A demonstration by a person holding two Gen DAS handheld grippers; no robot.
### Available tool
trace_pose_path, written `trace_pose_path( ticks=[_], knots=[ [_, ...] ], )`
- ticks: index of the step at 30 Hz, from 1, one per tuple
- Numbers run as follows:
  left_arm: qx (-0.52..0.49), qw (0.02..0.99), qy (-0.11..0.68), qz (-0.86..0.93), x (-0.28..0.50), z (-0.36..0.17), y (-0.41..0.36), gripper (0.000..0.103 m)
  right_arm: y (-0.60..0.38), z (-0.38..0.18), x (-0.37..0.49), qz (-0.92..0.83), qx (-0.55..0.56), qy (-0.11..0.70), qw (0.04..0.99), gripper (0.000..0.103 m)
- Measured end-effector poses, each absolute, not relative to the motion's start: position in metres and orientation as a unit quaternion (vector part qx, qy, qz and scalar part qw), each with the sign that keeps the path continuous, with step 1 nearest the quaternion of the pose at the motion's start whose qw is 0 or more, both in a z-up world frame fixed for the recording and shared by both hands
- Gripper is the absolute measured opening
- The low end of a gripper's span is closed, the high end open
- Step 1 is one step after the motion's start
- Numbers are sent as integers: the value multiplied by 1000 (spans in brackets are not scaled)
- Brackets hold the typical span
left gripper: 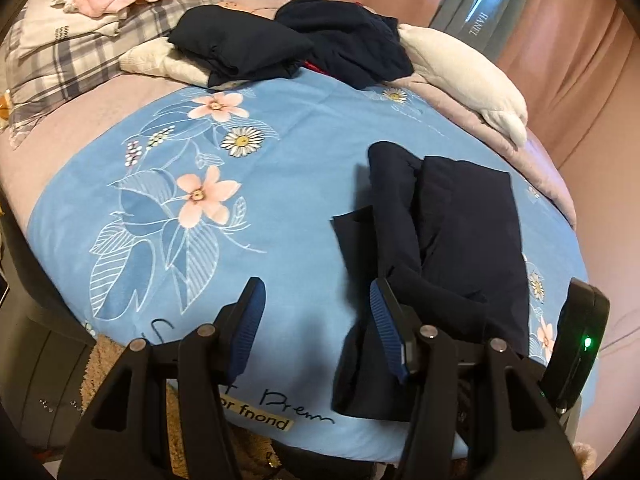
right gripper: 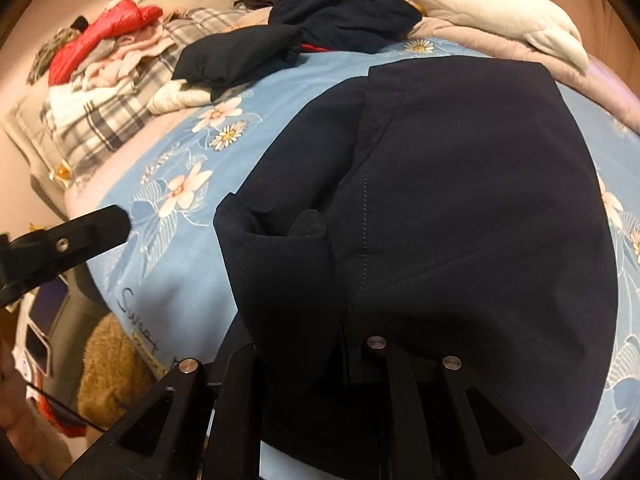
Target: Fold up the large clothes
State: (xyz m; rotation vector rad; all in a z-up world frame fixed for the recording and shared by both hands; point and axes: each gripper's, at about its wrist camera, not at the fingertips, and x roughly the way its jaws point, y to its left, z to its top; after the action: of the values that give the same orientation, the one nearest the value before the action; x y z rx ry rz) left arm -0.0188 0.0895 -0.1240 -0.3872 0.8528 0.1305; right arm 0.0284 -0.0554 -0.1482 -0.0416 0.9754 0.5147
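Blue floral bedspread (left gripper: 280,184) — navy garment (left gripper: 460,216) at three o'clock; left gripper (left gripper: 316,320) wide, right gripper (right gripper: 304,344) clamping the garment's edge.

Blue floral bedspread (left gripper: 312,168), near edge, left wrist view: dark script, readable part "Prem"; below it yellowish label (left gripper: 262,420) with "or fnond", start hidden behind gripper. Right wrist view, same bedspread (right gripper: 188,280): script "Sweet" along edge, rest hidden by dark garment. Grey panel (left gripper: 486,4) beside pink curtain: vertical white letters "HANIL"; further lettering above blurred, unreadable.
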Motion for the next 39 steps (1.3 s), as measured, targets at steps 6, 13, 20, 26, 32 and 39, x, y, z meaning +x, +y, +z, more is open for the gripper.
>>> trace_pose_path(
  ticks=[6,13,20,26,32,39],
  knots=[
    [-178,901,393,44,-12,-108,81,58,-57,-145,12,262,-11,465,846,19],
    [-168,901,400,18,-2,-103,67,58,-63,-132,2,286,3,464,838,37],
    [-182,894,407,-33,8,-99,52,58,-91,-99,-19,312,33,426,849,65],
    [-177,879,437,-73,23,-118,38,58,-135,-95,-17,240,63,409,878,70],
    [-171,855,488,-41,34,-163,44,36,-163,-130,2,159,76,449,876,70],
    [-171,834,524,-36,29,-203,48,37,-162,-153,2,164,74,470,864,71]
  ],
)
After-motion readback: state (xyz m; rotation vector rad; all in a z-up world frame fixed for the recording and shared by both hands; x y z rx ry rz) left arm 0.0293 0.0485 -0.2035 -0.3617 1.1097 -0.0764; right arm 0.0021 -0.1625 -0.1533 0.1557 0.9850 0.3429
